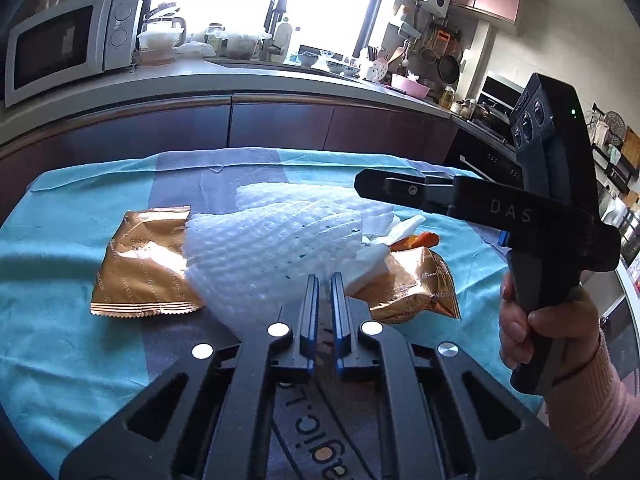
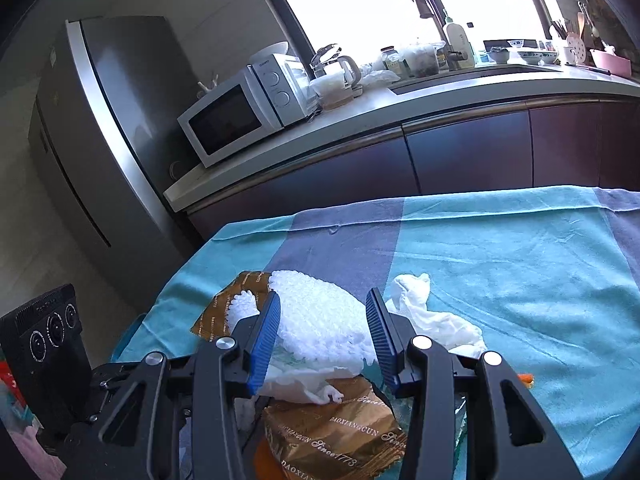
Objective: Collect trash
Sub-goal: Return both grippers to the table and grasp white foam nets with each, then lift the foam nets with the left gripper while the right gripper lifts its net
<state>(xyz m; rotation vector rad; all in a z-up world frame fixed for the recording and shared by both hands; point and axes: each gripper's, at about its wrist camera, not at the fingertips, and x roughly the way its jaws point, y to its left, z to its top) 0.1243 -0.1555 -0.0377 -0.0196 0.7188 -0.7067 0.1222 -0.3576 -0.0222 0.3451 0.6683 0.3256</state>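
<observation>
Item: white foam net [image 1: 276, 248], lying on my table's blue cloth [image 1: 60, 280], overlapping a gold wrapper [image 1: 140, 268] on one side. Second gold wrapper [image 2: 336, 432] and crumpled tissue [image 2: 432, 316] just beside it. My left gripper [image 1: 323, 280]: jaws nearly closed, holding nothing. My right gripper [image 2: 324, 320]: jaws wide apart above the net, empty.

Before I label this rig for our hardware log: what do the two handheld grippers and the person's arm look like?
Both are black angular frames with round silver bolt heads. The left gripper has slim black fingers with blue edging; the right gripper has blue ribbed fingers. Seen from the left wrist, the right gripper's body reads "DAS", with three round lenses and a green light. The right hand wears a pink knit sleeve.
</observation>
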